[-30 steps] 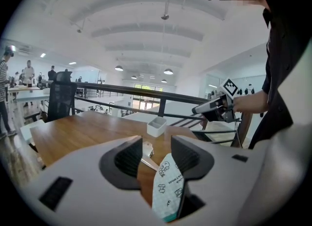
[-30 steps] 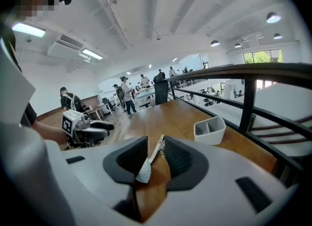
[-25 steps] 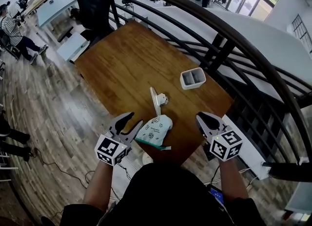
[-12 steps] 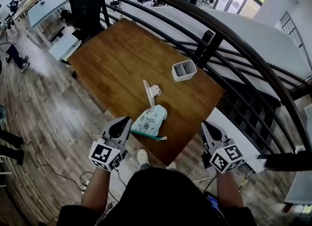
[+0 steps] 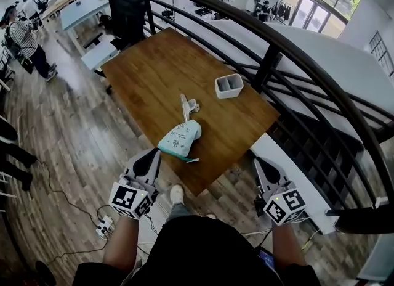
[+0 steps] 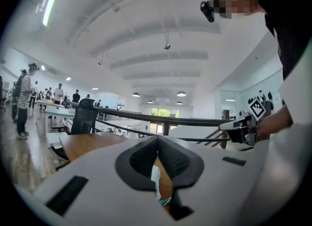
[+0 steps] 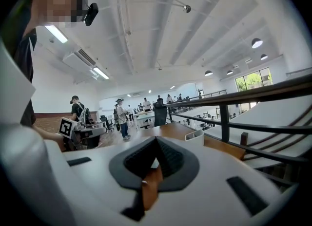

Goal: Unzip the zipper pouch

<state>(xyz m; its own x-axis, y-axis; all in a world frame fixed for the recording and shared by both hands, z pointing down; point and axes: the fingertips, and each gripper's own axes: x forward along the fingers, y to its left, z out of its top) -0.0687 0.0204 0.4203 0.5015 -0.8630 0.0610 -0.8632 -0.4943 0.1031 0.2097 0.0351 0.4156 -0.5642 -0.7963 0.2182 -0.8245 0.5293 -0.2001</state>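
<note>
The white and teal zipper pouch (image 5: pixel 180 138) lies on the wooden table (image 5: pixel 154 75) near its front edge, with a teal tab sticking out at its near end. Both grippers hang in front of the table, over the floor and apart from the pouch. My left gripper (image 5: pixel 154 154) has just been closing and is now shut with nothing in it; in the left gripper view a sliver of the pouch (image 6: pixel 155 180) shows below the meeting jaws (image 6: pixel 158 140). My right gripper (image 5: pixel 255 161) is shut and empty too (image 7: pixel 156 140).
A grey two-slot tray (image 5: pixel 229 85) stands at the table's far right, and a white strip-like object (image 5: pixel 186 105) lies just beyond the pouch. A black railing (image 5: pixel 277 47) curves behind the table. A power strip (image 5: pixel 103 225) lies on the floor at left. People stand far left (image 5: pixel 24 38).
Both grippers have drawn back from the table's front edge toward me. The left jaws went from open to shut, and the right jaws closed. The pouch still lies on the table.
</note>
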